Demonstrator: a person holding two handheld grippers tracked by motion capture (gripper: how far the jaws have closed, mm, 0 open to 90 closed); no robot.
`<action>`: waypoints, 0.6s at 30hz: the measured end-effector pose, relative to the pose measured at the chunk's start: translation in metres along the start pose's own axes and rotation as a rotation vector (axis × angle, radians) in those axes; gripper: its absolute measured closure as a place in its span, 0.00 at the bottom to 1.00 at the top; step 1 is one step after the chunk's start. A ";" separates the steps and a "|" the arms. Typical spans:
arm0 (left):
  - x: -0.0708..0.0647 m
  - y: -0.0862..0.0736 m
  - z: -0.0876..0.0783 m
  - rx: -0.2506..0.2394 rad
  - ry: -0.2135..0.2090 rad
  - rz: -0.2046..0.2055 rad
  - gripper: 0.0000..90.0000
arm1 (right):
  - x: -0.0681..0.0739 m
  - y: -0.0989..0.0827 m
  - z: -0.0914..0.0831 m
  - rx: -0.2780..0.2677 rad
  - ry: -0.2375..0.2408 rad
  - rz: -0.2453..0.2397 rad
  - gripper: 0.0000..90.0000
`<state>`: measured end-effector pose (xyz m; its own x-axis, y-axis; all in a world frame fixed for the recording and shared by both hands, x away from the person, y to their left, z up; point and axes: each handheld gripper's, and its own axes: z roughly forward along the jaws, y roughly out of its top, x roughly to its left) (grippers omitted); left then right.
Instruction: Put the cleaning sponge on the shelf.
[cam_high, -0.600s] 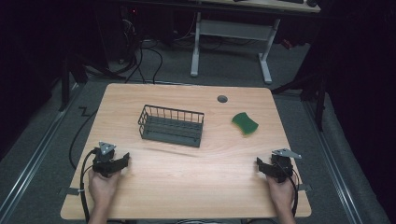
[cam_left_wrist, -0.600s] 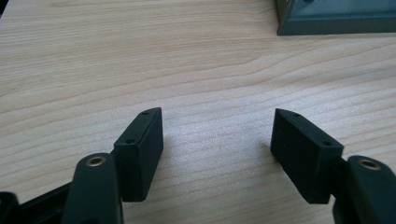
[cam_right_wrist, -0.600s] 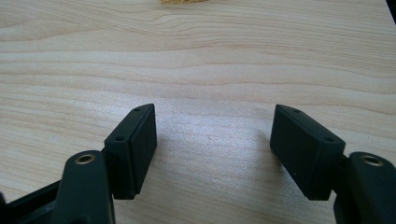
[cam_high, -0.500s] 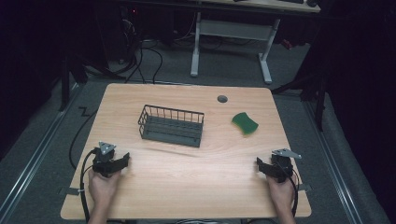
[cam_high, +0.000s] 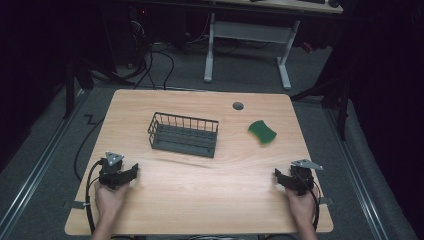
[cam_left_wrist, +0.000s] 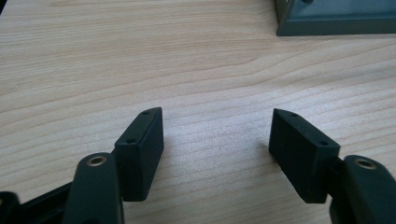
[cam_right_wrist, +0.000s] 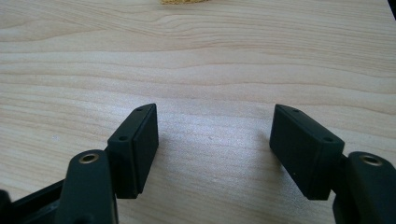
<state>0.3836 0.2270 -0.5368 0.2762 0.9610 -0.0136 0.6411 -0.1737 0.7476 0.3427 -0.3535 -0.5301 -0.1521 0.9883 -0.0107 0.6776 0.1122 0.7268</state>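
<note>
basket long axis roughly left-right

Dim room, grey floor, white-legged desk

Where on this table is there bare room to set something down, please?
The wide strip of table between the left claw and right claw, in front of the wire basket, is bare. So is the far left corner. Tighter: between the basket and green sponge.
</note>
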 end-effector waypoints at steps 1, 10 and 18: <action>0.000 0.000 0.000 -0.002 0.003 -0.005 0.42 | 0.000 0.000 0.000 0.000 0.000 0.000 0.37; 0.000 0.001 -0.001 -0.002 -0.018 0.024 0.51 | -0.002 -0.001 -0.002 -0.006 -0.004 0.009 0.45; -0.005 0.009 0.003 0.021 -0.042 0.026 0.54 | -0.002 -0.002 -0.002 -0.010 -0.011 0.008 0.51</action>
<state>0.3902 0.2201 -0.5323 0.3226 0.9463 -0.0231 0.6479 -0.2029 0.7342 0.3402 -0.3559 -0.5295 -0.1388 0.9902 -0.0127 0.6714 0.1036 0.7338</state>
